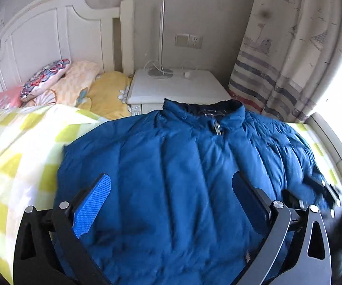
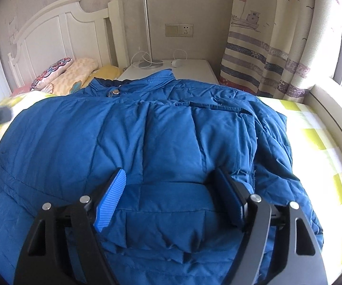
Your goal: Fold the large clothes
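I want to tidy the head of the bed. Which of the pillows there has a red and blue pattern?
The patterned pillow nearest the white headboard, lying on top. The pillow beside it is pale peach, and the next pillow is yellow.

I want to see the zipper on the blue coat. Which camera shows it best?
The left wrist view. There the silver zipper pull hangs in plain sight under the collar of the blue coat. In the right wrist view the coat fills the picture, but only a silver snap button shows near the collar; I can't see the zipper.
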